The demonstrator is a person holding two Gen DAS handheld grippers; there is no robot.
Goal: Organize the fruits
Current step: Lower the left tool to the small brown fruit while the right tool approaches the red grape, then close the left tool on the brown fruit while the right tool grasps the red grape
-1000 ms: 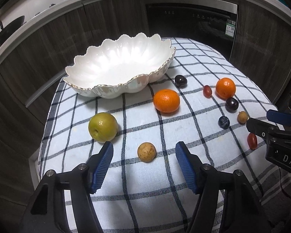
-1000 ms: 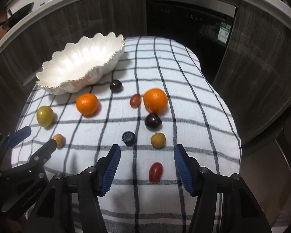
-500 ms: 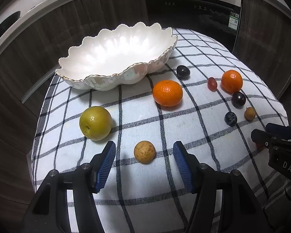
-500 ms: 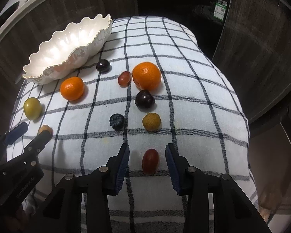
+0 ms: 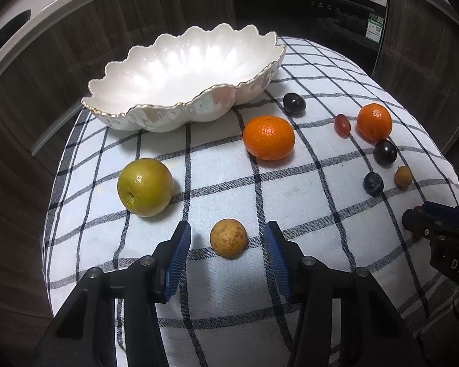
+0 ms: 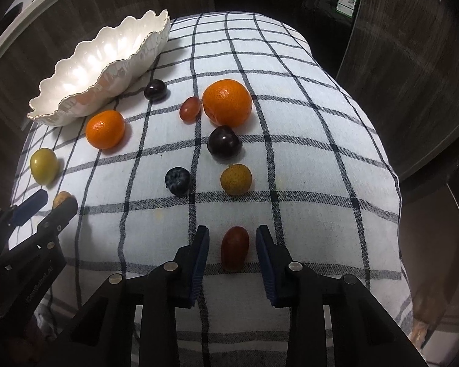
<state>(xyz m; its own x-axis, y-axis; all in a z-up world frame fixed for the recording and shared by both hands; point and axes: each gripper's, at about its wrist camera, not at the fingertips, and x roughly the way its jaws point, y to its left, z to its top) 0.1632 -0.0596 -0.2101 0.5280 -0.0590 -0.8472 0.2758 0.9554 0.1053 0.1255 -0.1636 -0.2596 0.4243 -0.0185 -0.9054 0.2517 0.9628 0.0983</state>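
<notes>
A white scalloped bowl (image 5: 183, 70) stands empty at the far left of the checked cloth; it also shows in the right wrist view (image 6: 104, 64). My left gripper (image 5: 228, 238) is open, its jaws on either side of a small brown round fruit (image 5: 228, 238), not touching it. My right gripper (image 6: 233, 246) is open, its jaws close on either side of a red grape tomato (image 6: 235, 247). A green apple-like fruit (image 5: 145, 186) and a tangerine (image 5: 268, 137) lie near the bowl.
Another tangerine (image 6: 227, 102), a red grape (image 6: 190, 109), two dark plums (image 6: 224, 146) (image 6: 155, 90), a blueberry (image 6: 177, 181) and a small yellow-brown fruit (image 6: 236, 179) lie on the cloth (image 6: 306, 153). Dark cabinets and an oven stand behind the table.
Both grippers have moved forward and down over their fruits. The right jaws have narrowed around the red grape tomato. The left jaws now flank the brown fruit.
</notes>
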